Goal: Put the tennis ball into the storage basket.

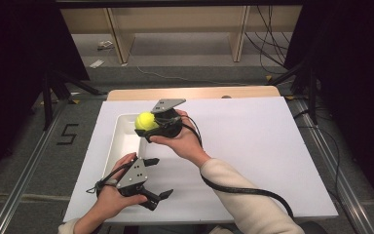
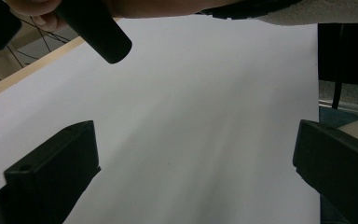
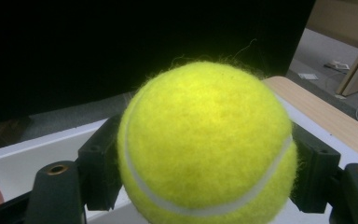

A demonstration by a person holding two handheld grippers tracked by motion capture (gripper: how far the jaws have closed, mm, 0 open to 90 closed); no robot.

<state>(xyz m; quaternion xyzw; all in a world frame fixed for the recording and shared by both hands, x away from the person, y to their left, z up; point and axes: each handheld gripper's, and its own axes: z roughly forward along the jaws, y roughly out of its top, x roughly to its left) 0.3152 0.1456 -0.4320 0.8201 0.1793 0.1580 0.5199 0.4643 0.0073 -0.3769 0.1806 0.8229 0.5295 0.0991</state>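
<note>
Nearest the camera, the left gripper [image 1: 157,185] is hovering over the near-left part of the white board [image 1: 253,146], beside the near end of the white tray [image 1: 118,141]. Its jaws are standing wide apart with nothing between them; in the left gripper view only bare board is lying in the gap.

The white board is covering most of the desk [image 1: 195,92], whose wooden far edge is showing beyond it. The white tray is lying along the left side of the board, long axis running near to far.

The right gripper [image 1: 148,127] is reaching across from the right and holding over the far right rim of the tray. Its jaws are closing on the tennis ball [image 1: 146,120], one pad on each side across the widest part, as the right gripper view confirms [image 3: 205,140]. The ball is being carried clear of the tray floor, over the tray's far end.

Handling assessment: the ball is judged light, with a fuzzy felt cover giving good friction, so slippage is unlikely. It is springy rather than fragile and will yield slightly under pressure. Being round, it will roll and bounce if released high. The hold across the middle is the sound one; an off-centre pinch would risk squeezing it out.
</note>
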